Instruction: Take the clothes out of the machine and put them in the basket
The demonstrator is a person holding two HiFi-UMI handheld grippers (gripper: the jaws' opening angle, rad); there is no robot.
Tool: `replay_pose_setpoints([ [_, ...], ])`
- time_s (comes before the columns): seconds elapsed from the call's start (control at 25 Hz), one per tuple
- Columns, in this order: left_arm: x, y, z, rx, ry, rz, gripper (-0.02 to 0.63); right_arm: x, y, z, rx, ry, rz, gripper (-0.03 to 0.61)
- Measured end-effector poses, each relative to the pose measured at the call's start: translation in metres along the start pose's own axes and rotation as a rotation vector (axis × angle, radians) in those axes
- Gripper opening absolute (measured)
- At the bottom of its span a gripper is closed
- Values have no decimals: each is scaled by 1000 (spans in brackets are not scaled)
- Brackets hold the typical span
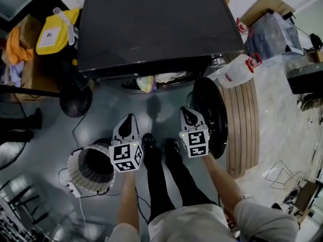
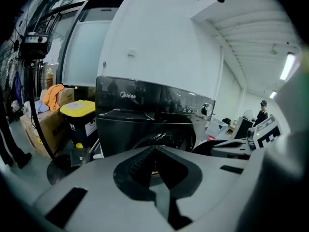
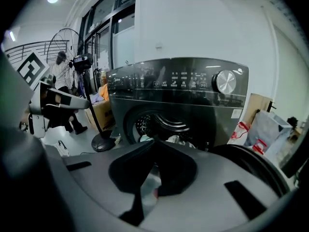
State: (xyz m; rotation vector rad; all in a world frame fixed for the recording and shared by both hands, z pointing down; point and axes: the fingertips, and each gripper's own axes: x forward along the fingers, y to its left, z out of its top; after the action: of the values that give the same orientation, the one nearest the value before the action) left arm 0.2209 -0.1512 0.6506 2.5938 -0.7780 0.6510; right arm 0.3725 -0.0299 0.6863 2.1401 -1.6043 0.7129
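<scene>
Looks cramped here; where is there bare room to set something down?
The floor between the washing machine and the basket is bare, as is the machine's flat top. The yellow bin and bags crowd its sides.

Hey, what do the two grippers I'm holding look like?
Both the left gripper and right gripper have pale grey shells with black tapering jaws. Each carries a white cube printed with black square markers. The sleeves are light grey.
</scene>
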Motion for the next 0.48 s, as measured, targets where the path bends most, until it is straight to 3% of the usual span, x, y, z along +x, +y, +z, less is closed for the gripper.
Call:
replay_pose_setpoints([
  [0.48, 68, 27, -95, 2, 5, -85, 17, 69, 3, -81, -3, -31, -108, 23],
])
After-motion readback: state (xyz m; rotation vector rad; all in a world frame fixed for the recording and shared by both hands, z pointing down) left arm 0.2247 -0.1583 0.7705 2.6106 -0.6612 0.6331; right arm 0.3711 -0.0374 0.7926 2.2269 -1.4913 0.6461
